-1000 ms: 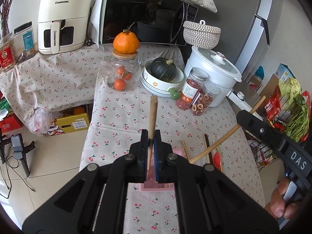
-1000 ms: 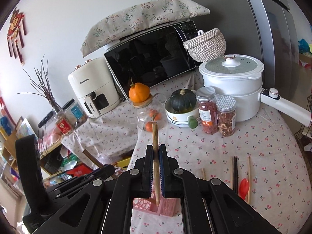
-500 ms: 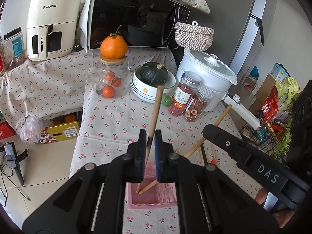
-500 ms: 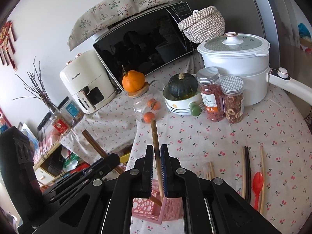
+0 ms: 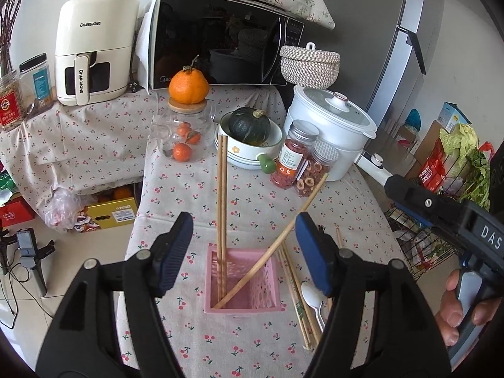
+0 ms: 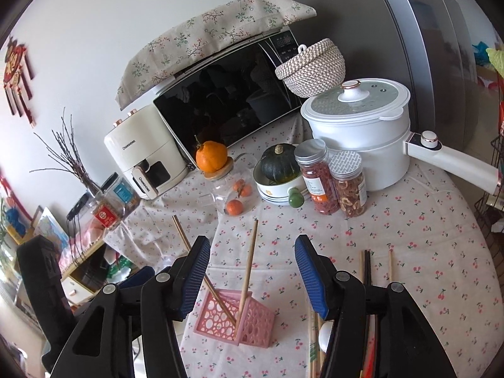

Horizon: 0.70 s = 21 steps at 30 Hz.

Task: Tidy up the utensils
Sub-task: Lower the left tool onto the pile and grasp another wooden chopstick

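A pink perforated holder stands on the cherry-print tablecloth. Wooden chopsticks stand in it: an upright pair at its left side and one leaning right. In the right wrist view one chopstick leans right and another leans left. My left gripper is open and empty above the holder. My right gripper is open and empty above it too. More chopsticks and a white spoon lie right of the holder. Black and wooden chopsticks lie further right.
At the back stand a glass jar with oranges, a bowl with a green squash, two spice jars, a white pot, a microwave and an air fryer. The table's left edge drops to the floor.
Both grippers were shut on a chopstick each and lowered them into the pink holder. Now both have opened and the chopsticks stand free in the holder.
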Tool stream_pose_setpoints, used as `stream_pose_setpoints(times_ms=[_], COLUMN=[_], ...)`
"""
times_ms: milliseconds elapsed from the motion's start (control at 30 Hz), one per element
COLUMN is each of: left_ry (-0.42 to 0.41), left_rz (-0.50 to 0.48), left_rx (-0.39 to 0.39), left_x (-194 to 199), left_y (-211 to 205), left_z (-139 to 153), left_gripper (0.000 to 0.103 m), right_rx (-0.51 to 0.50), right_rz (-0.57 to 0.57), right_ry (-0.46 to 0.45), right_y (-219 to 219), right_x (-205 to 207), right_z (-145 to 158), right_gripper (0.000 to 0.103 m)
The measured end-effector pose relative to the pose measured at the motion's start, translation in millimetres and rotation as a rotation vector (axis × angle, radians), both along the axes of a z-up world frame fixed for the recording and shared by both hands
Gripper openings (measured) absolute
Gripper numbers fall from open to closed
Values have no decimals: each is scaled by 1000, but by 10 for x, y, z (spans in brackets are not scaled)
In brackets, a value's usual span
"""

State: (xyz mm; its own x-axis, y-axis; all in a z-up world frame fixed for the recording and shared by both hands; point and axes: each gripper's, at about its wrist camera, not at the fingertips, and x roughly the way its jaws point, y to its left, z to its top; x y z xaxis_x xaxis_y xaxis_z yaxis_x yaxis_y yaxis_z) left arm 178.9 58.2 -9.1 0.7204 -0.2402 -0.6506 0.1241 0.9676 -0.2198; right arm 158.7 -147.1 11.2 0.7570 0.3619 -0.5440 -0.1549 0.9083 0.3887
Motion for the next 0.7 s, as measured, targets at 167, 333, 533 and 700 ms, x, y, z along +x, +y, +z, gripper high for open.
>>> stream_pose_setpoints(times_ms=[167, 333, 533, 700], left_ry=[25, 87, 196, 250], left_rz=[-3, -13, -39, -104], left_rx=[13, 61, 69, 114], left_x=[-168, -318, -423, -479], left_y=[-65, -174, -407, -732], left_z=[-57, -184, -333, -402], left_gripper=[88, 96, 96, 96], right_rx=[-42, -88, -156, -189], right_rz=[-24, -64, -117, -149], right_ry=[27, 101, 207, 278], right_y=[-258, -533, -819, -1029], right_x=[-183, -322, -468, -537], right_z=[2, -172, -408, -520], right_gripper=[73, 79, 85, 85])
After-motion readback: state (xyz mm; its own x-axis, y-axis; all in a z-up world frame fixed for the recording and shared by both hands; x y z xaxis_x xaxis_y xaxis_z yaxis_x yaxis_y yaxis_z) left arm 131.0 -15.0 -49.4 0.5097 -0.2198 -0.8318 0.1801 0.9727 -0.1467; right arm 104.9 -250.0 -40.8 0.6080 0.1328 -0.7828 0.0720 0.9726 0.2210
